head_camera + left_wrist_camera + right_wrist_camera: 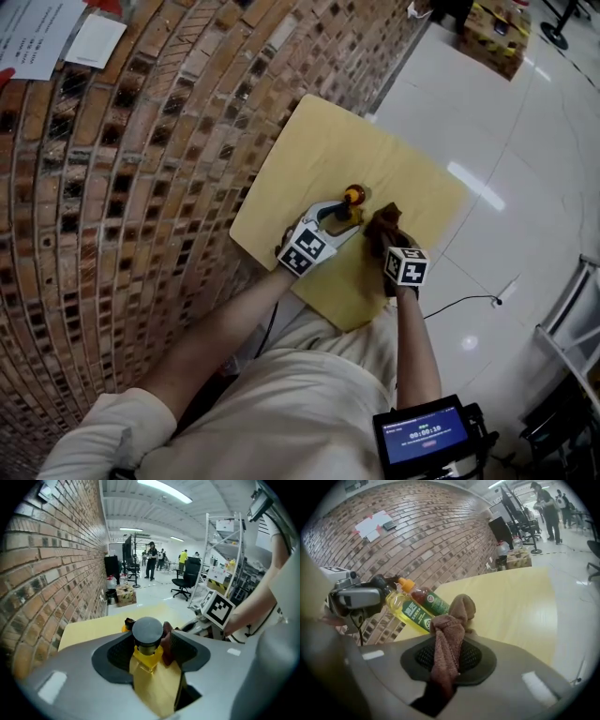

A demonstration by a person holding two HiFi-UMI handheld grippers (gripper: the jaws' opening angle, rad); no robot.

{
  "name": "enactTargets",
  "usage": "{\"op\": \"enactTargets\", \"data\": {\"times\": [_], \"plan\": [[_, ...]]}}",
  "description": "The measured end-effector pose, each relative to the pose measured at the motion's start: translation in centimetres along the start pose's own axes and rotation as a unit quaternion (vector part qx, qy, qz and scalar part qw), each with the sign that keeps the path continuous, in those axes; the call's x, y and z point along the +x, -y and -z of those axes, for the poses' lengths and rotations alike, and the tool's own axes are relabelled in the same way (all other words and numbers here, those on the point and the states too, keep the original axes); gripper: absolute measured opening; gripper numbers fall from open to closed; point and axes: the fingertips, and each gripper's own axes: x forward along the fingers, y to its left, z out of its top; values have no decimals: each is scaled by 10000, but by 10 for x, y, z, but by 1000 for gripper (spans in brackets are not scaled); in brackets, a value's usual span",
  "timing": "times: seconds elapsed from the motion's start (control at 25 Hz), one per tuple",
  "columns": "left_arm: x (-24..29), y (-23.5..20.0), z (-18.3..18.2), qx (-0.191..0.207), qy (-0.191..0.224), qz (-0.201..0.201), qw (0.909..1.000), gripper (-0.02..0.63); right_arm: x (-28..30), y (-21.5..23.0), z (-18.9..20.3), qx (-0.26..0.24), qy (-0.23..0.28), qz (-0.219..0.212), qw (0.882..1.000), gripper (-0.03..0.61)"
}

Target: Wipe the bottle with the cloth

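Observation:
A yellow oil bottle (410, 611) with a grey cap (147, 631) and green label stands on the yellow table (319, 141). My left gripper (150, 652) sits round its neck and shoulder, with gaps showing beside the neck, so the pads do not press. In the head view this gripper (342, 217) is left of centre. My right gripper (447, 657) is shut on a brown cloth (449, 637), which bunches up close beside the bottle. From above, the cloth (382, 223) lies just right of the bottle.
A second bottle (427, 600), red with an orange cap, stands just behind the oil bottle. A brick wall (122, 187) borders the table's left. White tiled floor (525, 131) and a cable (469, 300) lie to the right. People and office chairs are far off.

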Motion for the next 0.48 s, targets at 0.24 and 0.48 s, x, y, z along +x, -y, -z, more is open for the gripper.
{"op": "enactTargets", "data": {"times": [0.24, 0.48], "plan": [[-14, -12, -21, -926, -35, -719, 9931, 284, -15, 2, -2, 185, 261, 9, 9995, 66], [-4, -27, -27, -1173, -397, -948, 9878, 282, -7, -9, -11, 15, 299, -132, 9995, 67]]}}
